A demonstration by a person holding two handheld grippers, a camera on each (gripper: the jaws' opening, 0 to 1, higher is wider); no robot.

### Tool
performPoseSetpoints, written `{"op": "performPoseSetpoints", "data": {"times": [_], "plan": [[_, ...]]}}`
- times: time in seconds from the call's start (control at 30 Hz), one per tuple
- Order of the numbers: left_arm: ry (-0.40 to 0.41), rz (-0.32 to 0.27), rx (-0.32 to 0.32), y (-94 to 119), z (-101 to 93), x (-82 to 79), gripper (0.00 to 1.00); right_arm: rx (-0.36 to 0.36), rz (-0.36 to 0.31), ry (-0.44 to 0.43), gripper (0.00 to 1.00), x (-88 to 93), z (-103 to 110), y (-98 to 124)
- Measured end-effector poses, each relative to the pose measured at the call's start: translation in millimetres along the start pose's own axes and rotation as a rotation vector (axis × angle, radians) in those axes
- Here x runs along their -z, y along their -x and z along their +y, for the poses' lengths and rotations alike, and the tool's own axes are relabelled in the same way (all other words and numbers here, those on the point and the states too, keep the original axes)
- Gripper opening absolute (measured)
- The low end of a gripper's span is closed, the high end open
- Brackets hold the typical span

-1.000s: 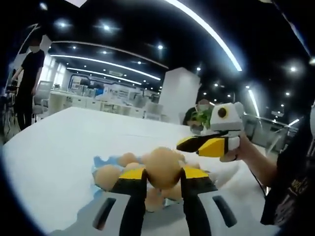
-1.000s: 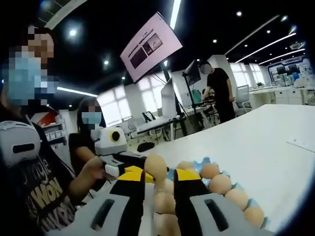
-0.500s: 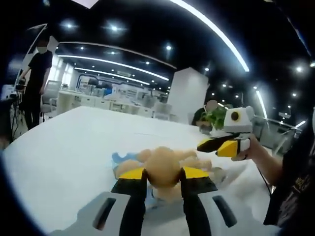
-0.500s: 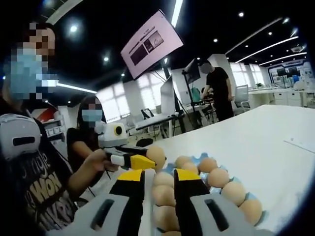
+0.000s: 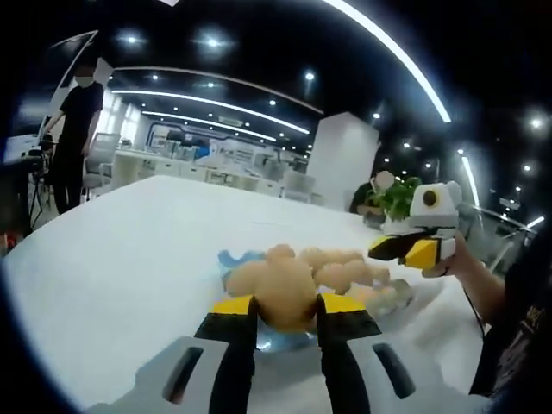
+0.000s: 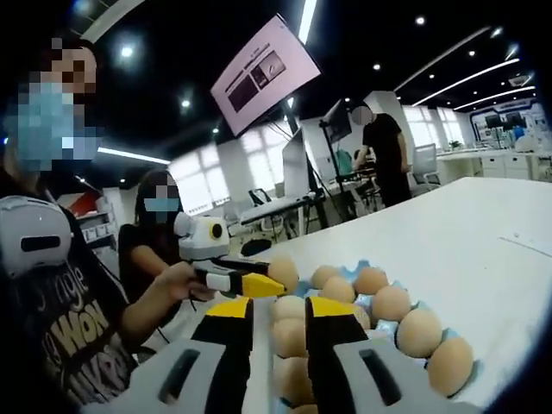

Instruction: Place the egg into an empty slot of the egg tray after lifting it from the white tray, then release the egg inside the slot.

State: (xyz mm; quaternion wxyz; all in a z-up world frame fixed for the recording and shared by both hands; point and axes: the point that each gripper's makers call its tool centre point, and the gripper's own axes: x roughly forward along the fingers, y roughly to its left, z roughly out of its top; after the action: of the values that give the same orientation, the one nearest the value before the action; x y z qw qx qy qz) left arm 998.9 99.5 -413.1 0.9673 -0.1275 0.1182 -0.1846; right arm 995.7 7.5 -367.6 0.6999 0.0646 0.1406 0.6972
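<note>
one pale brown egg (image 5: 281,289) sits clamped between the yellow-tipped jaws of my left gripper (image 5: 285,304), held above the light blue egg tray (image 5: 231,259), whose slots already hold a cluster of tan eggs (image 5: 343,269). in the right gripper view that same egg (image 6: 282,272) shows at the tip of the left gripper (image 6: 252,285), just over the near end of the egg tray (image 6: 446,335), where rows of eggs (image 6: 390,303) fill the slots. my right gripper (image 6: 278,311) hangs close over the tray with its jaws a narrow gap apart and nothing pinched between them; from the left gripper view i see it (image 5: 412,251) raised beyond the tray, in a hand.

writing: the dark shirt (image 6: 60,332) beside me carries pale letters, of which "won" is all i can make out. the hanging screen (image 6: 264,77) shows content too small to read.

all this rests on a broad white table (image 5: 121,250). the room is a dim open office with long ceiling light strips (image 5: 388,56), desks and chairs, a green potted plant (image 5: 399,194), and a person in black (image 6: 385,157) standing by a stand further off.
</note>
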Motion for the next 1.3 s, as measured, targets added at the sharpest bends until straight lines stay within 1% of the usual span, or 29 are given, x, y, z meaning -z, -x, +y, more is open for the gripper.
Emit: {"op": "performPoseSetpoints", "data": {"times": [0.07, 0.1, 0.17, 0.27, 0.33, 0.4, 0.43, 0.73, 0.93, 1.1, 1.3], "plan": [[0.013, 0.006, -0.016, -0.8, 4.7, 3.5, 0.27, 0.001, -0.002, -0.002, 0.25, 0.0, -0.2, 0.1], [0.002, -0.004, -0.019, -0.6, 5.2, 2.0, 0.27, 0.006, 0.001, 0.002, 0.25, 0.5, -1.0, 0.3], [0.015, -0.003, -0.021, -0.1, 5.8, 1.8, 0.27, 0.009, 0.004, 0.004, 0.25, 1.2, -1.1, 0.5], [0.011, 0.014, -0.051, 0.6, 11.2, 2.7, 0.27, 0.010, 0.003, 0.001, 0.25, 1.9, -0.4, 0.8], [-0.003, 0.017, -0.045, -0.3, 8.2, 2.2, 0.27, 0.008, -0.001, -0.005, 0.25, 1.7, 0.5, 0.3], [-0.049, 0.036, -0.057, -0.3, 7.6, 3.9, 0.27, 0.004, -0.004, -0.009, 0.25, 1.7, 1.5, -0.4], [-0.054, 0.040, -0.063, -0.7, 6.5, 4.0, 0.27, 0.003, -0.004, -0.008, 0.25, 2.2, 2.2, -0.9], [-0.091, 0.055, -0.079, 0.9, 8.4, 5.8, 0.27, 0.003, 0.000, -0.012, 0.25, 5.0, 3.7, -1.1], [-0.091, 0.057, -0.074, 2.2, 9.9, 6.4, 0.27, 0.000, 0.001, -0.013, 0.25, 6.5, 4.7, -3.5], [-0.089, 0.063, -0.083, 5.6, 11.8, 6.8, 0.27, -0.003, 0.005, -0.013, 0.25, 8.0, 5.7, -5.4], [-0.099, 0.074, -0.078, 3.5, 12.0, 7.3, 0.27, -0.003, 0.007, -0.012, 0.25, 8.6, 5.8, -5.3]]}}
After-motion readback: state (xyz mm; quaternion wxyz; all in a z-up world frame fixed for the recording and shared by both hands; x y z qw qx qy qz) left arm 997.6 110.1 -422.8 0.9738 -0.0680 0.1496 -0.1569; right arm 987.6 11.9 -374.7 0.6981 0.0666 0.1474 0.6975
